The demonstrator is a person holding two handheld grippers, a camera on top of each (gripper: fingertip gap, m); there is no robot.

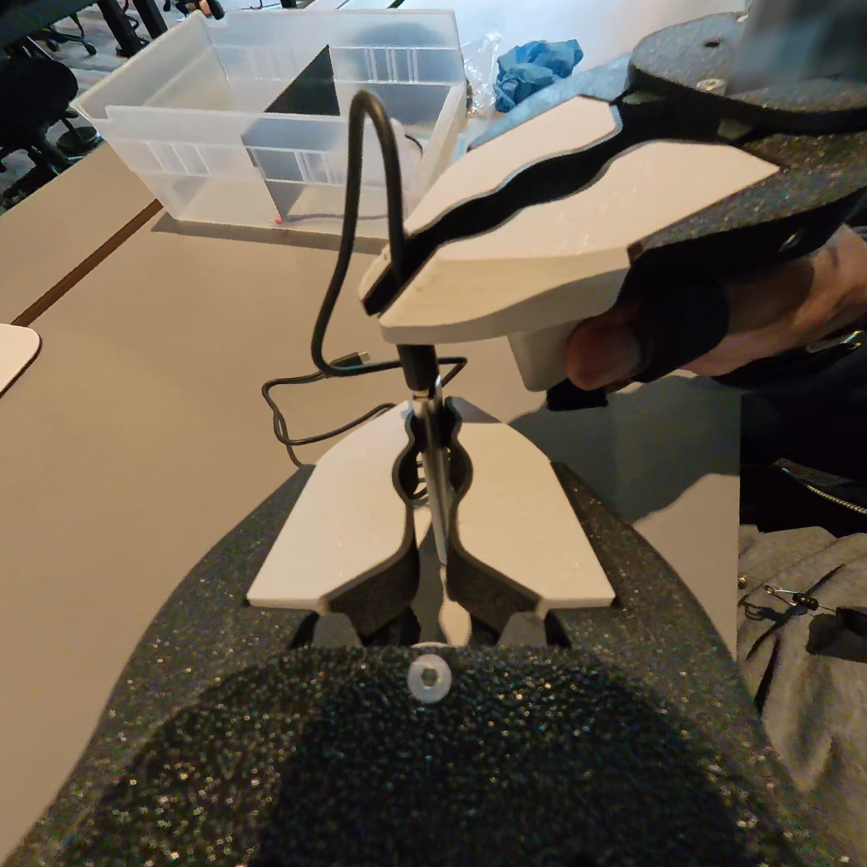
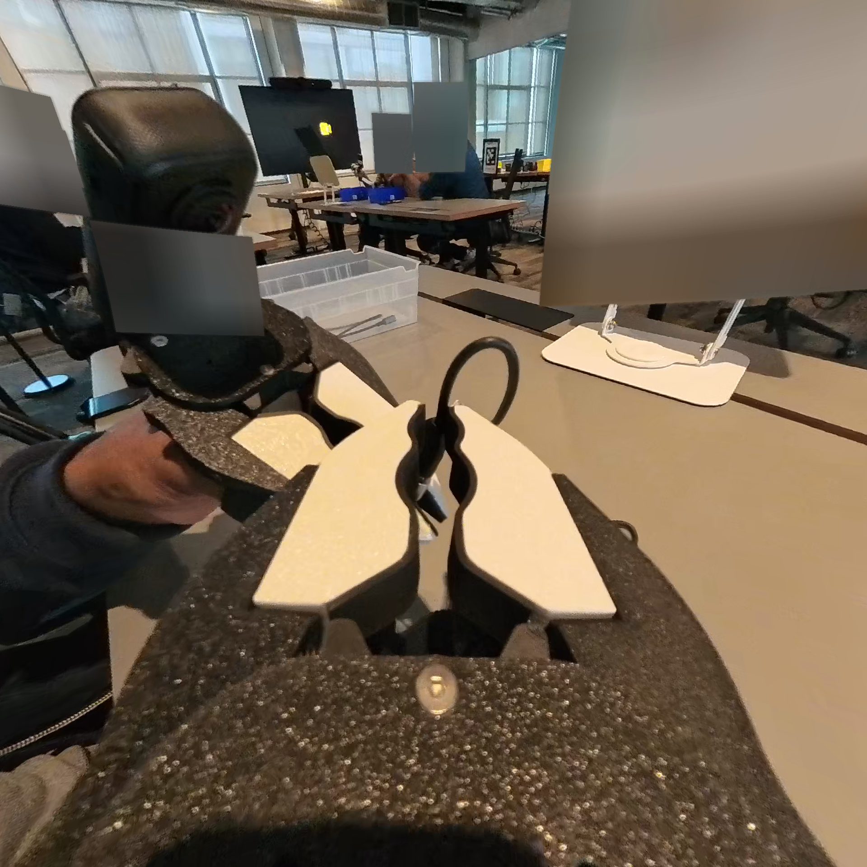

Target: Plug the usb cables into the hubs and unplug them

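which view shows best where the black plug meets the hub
The left wrist view: the black plug stands clear under the right gripper, its tip meeting the thin silver hub clamped edge-on in the left gripper. The right wrist view shows the plug only through the finger gap, the hub mostly hidden.

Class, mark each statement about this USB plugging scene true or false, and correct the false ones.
1. The left gripper is shut on a thin silver hub. True.
2. The right gripper holds a white cable. False: the cable is black.
3. The plug points down at the hub's top edge. True.
4. The clear bin sits on the floor. False: it sits on the table.
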